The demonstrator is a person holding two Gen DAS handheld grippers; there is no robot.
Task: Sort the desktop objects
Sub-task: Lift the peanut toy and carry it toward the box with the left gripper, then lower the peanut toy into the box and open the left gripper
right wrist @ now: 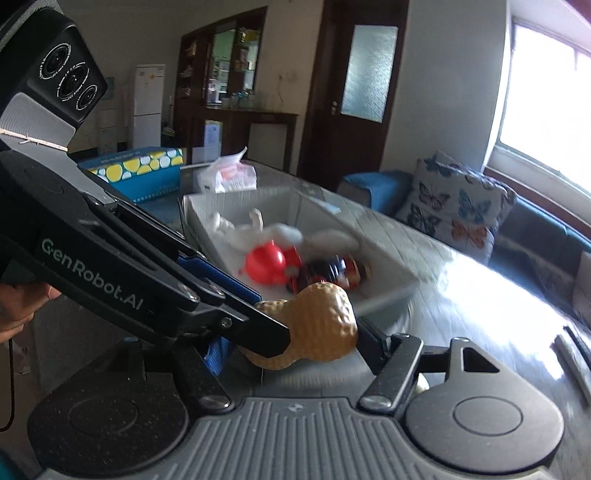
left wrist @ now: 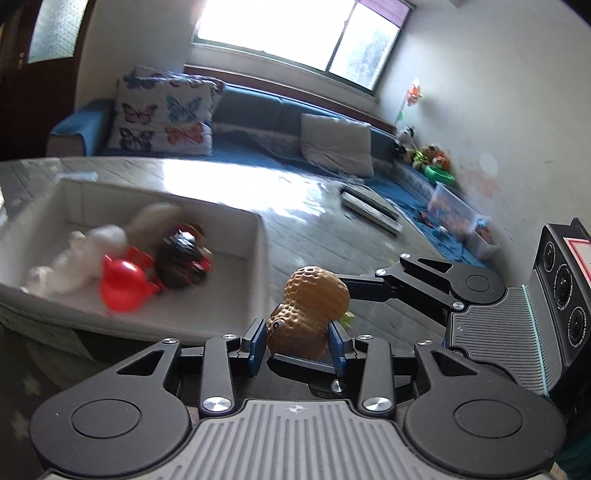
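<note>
Sofa [left wrist: 258, 110]: you have it far, under the window [left wrist: 295, 29].
Butterfly pillow [left wrist: 162, 118]: far left on your sofa.
Grey cushion [left wrist: 336, 142]: right of it.
Fridge [right wrist: 147, 105]: far left.
Door [right wrist: 354, 92]: beside your cabinet [right wrist: 221, 77].

Both grippers are matte black linkages with silver screws, ribbed grey bodies, blue pads on the fingers [left wrist: 258, 341], and white "GenRobot.AI" lettering.

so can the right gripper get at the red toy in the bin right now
Probably not directly: the left gripper, shut on the peanut toy, sits between the right gripper and the red toy in the white bin.
</note>
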